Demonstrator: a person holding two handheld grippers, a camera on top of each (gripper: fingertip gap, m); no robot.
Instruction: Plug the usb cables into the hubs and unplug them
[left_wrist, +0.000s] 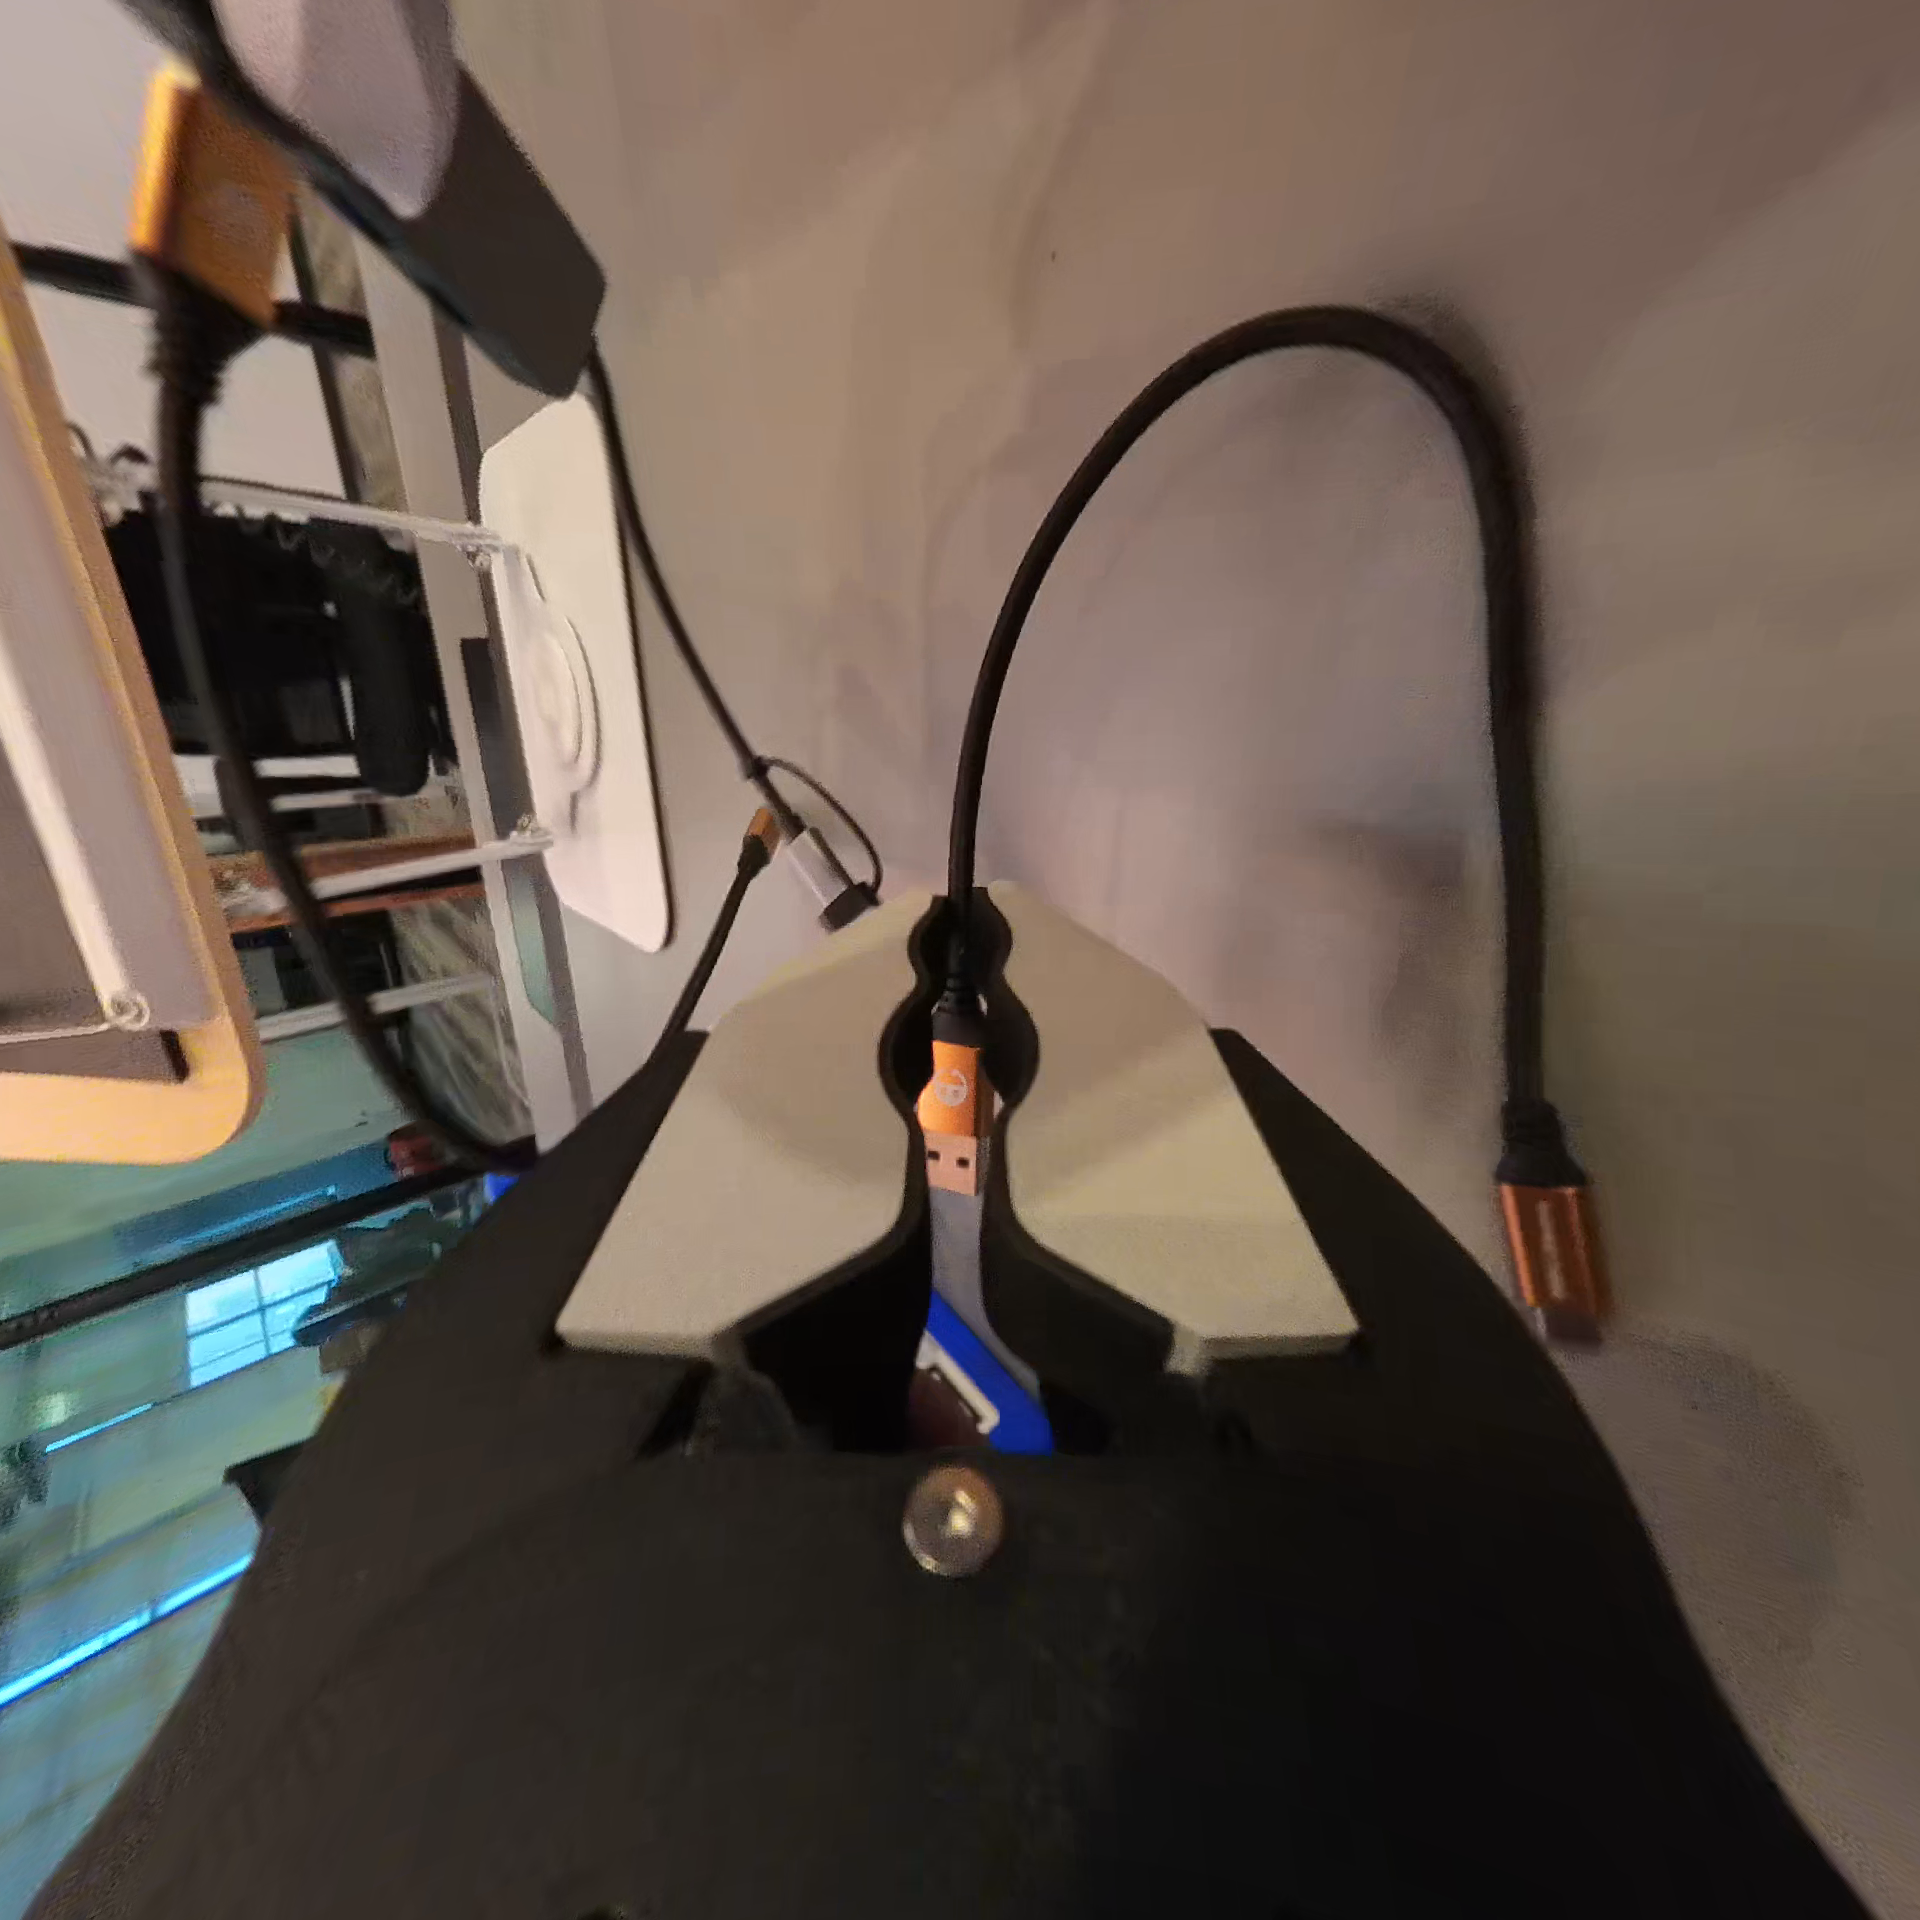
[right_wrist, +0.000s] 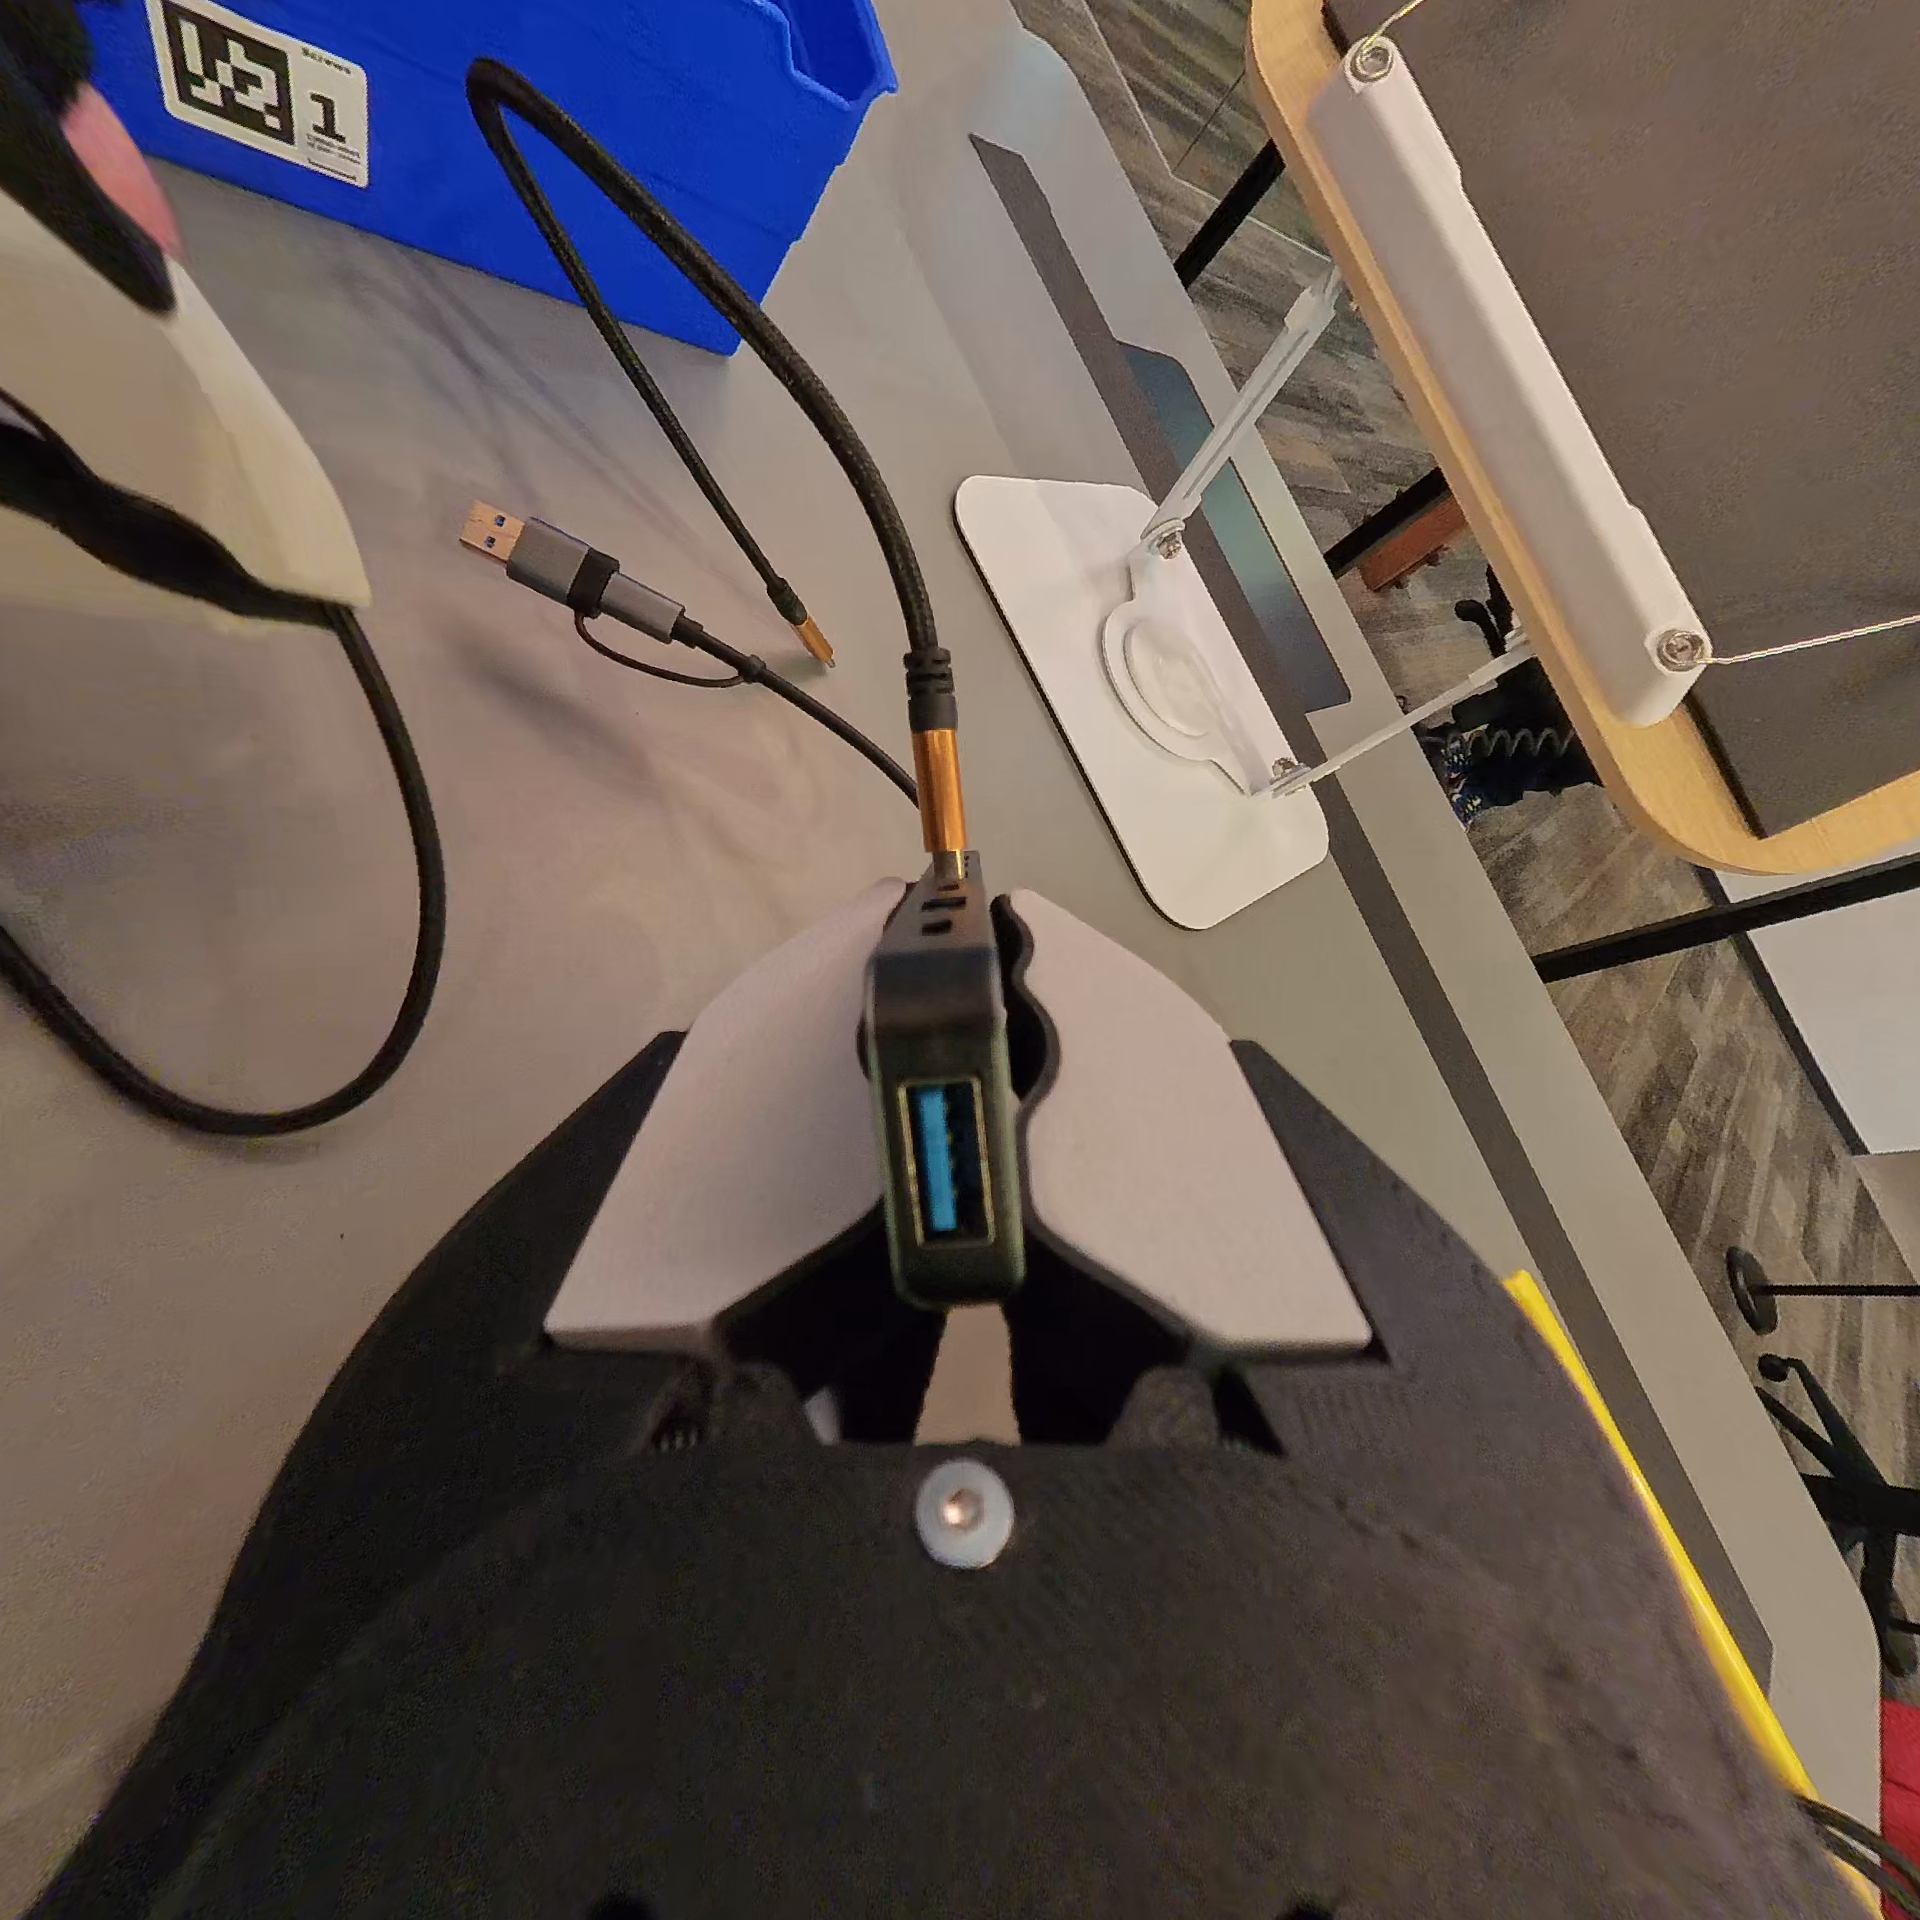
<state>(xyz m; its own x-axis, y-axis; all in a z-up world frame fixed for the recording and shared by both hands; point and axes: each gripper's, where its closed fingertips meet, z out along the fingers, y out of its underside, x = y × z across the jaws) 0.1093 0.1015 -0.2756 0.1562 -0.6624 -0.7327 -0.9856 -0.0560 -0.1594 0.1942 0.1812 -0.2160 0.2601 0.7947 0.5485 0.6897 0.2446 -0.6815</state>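
The left tongs (left_wrist: 956, 1039) are closed on an orange USB plug (left_wrist: 951, 1127), its metal tip pointing back toward the camera between the 2 pale fingers (left_wrist: 790, 1132). From that plug a black cable (left_wrist: 1226, 343) arches up ahead of the tongs and comes down to their right, ending in a second orange plug (left_wrist: 1553, 1252) that lies on the grey surface (left_wrist: 1247, 623). Up and to the left of these tongs, the right tongs show blurred with the hub (left_wrist: 488, 239) in them. The right tongs (right_wrist: 951, 997) grip a black hub (right_wrist: 945, 1091) edge-on, its blue port (right_wrist: 948, 1164) facing the camera. An orange plug (right_wrist: 940, 790) sits in the hub's far end, and its braided cable (right_wrist: 727, 301) curves away ahead toward a blue bin (right_wrist: 582, 125). Ahead and to the left of these tongs a grey adapter plug (right_wrist: 582, 577) lies loose on the surface, near a thin cable's gold tip (right_wrist: 816, 639). A white stand base (right_wrist: 1049, 582) sits ahead to the right.
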